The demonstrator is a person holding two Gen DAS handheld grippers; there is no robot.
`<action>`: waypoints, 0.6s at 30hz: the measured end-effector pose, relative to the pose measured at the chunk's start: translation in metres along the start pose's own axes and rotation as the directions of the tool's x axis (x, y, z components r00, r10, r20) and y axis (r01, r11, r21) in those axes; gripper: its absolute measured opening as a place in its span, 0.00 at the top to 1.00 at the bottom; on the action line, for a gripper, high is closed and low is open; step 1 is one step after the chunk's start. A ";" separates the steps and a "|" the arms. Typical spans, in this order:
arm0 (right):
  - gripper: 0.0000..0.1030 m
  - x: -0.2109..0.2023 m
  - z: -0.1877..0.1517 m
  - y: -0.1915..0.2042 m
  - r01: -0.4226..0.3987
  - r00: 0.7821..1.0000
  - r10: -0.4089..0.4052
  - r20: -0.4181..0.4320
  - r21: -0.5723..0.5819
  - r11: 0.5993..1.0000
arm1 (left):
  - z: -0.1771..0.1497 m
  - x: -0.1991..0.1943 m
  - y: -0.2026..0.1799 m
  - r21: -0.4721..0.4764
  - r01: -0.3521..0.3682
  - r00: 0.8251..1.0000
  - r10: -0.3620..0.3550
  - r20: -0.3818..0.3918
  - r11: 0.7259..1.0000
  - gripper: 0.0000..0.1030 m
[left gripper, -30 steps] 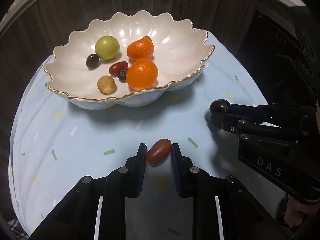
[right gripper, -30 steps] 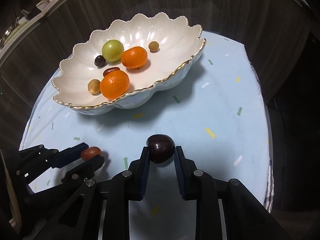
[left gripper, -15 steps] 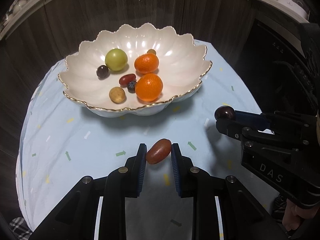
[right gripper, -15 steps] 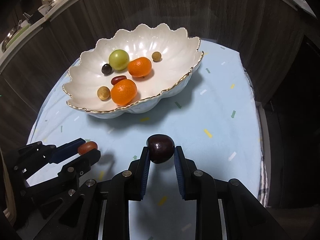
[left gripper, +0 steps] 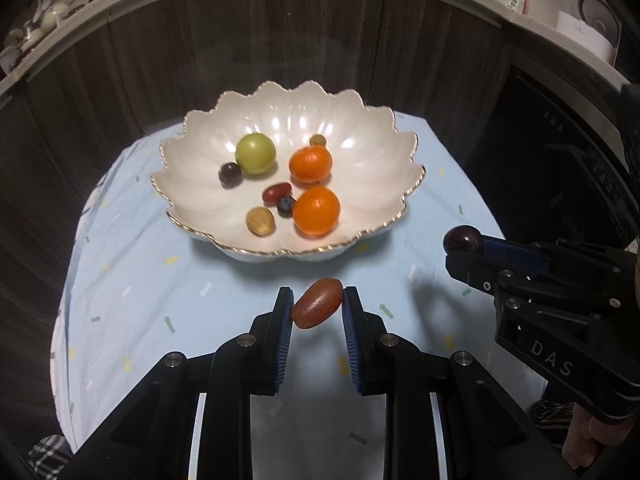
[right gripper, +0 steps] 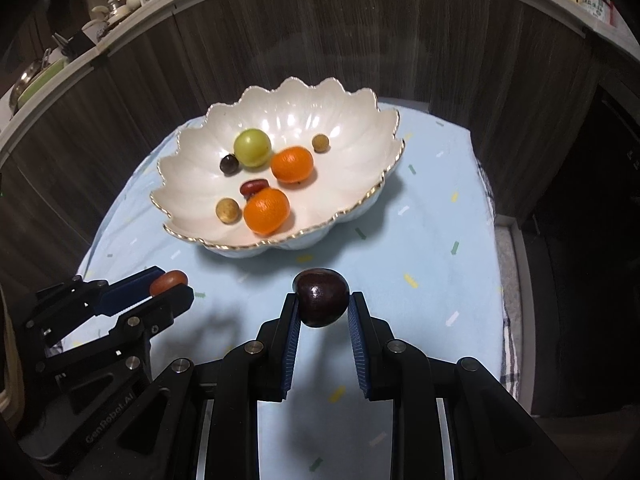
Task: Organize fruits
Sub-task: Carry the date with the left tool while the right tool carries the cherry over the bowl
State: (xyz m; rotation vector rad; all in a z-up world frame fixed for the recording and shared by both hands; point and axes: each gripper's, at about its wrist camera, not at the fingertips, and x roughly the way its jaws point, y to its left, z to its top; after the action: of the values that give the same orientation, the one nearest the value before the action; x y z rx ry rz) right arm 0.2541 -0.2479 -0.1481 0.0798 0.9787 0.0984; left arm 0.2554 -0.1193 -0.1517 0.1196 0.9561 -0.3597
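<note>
A white scalloped bowl (left gripper: pixel 372 152) with a gold rim stands on the light blue cloth; it also shows in the right wrist view (right gripper: pixel 352 136). It holds two oranges (left gripper: pixel 317 210), a green fruit (left gripper: pixel 255 153) and several small dark and tan fruits. My left gripper (left gripper: pixel 317 307) is shut on a reddish-brown oval fruit (left gripper: pixel 318 308), held above the cloth in front of the bowl. My right gripper (right gripper: pixel 322 300) is shut on a dark round fruit (right gripper: pixel 322 298), held in front of the bowl to the right.
The round table with the blue cloth (left gripper: pixel 132 280) stands against a dark wood wall (left gripper: pixel 280 40). A shelf with dishes and bottles (right gripper: pixel 80 20) runs above. A dark appliance (left gripper: pixel 560 152) stands at the right. A checked cloth (right gripper: pixel 510 344) hangs at the table's right edge.
Both grippers have risen and pulled back from the bowl, each still holding its fruit. The bowl now looks smaller and farther away.
</note>
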 end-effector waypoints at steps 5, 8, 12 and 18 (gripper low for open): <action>0.75 -0.010 0.010 0.008 0.002 1.000 -0.002 0.024 -0.011 1.000 | 0.009 -0.010 0.009 -0.014 -0.010 1.000 0.011 0.027 1.000 0.75; 0.75 -0.015 0.016 0.012 0.002 0.999 -0.001 0.037 -0.016 1.000 | 0.015 -0.015 0.015 -0.020 -0.016 0.999 0.017 0.042 1.000 0.75; 0.75 -0.020 0.024 0.016 0.002 0.999 -0.001 0.051 -0.018 1.000 | 0.022 -0.019 0.021 -0.024 -0.026 0.998 0.027 0.059 0.999 0.75; 0.75 -0.020 0.034 0.018 0.007 0.998 -0.007 0.065 -0.006 1.000 | 0.036 -0.021 0.030 -0.032 -0.042 0.996 0.045 0.076 0.999 0.75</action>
State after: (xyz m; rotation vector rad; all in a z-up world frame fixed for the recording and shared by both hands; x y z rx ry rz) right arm 0.2707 -0.2332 -0.1102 0.0729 0.9139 0.0921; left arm 0.2829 -0.0954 -0.1151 0.0977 0.8812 -0.3074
